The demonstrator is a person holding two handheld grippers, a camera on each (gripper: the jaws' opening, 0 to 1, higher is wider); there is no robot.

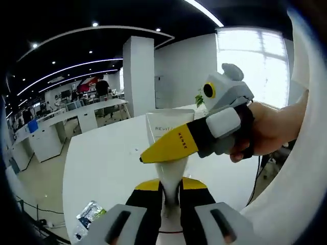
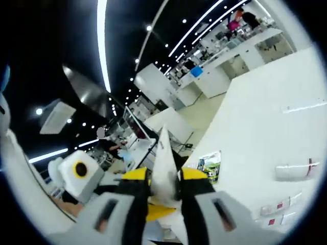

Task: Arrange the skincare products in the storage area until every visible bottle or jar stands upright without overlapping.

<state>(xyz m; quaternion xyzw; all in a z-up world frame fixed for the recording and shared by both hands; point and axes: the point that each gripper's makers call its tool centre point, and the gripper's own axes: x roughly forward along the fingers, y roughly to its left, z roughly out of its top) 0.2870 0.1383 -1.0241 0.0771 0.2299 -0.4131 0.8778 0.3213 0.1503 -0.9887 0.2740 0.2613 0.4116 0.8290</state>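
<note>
A person's hand (image 1: 265, 130) reaches in from the right edge of the left gripper view, wrapped around the grey handle of the right gripper (image 1: 153, 154), whose yellow jaw tips slant down toward the centre of the frame and lie across a white skincare tube (image 1: 166, 133).

The tube stands in the middle of that view, its flat crimped end uppermost and grey lettering on its face, narrowing toward the bottom, where the left gripper (image 1: 171, 196) pinches it between yellow-and-black jaws rising from the lower edge. Behind it spreads a white table (image 1: 107, 163), with a small printed sachet (image 1: 90, 213) lying at lower left. Beyond are office desks (image 1: 76, 115) and a white pillar (image 1: 139, 74).

In the right gripper view the right gripper (image 2: 163, 186) comes up from the bottom centre, jaws clamped on either side of the same tube (image 2: 164, 168), seen edge-on as a thin white wedge pointing upward. The left gripper (image 2: 76, 173) shows at lower left. The sachet (image 2: 210, 166) lies just right of the jaws on the table (image 2: 265, 122), and other white tubes (image 2: 296, 171) lie flat near the right edge.
</note>
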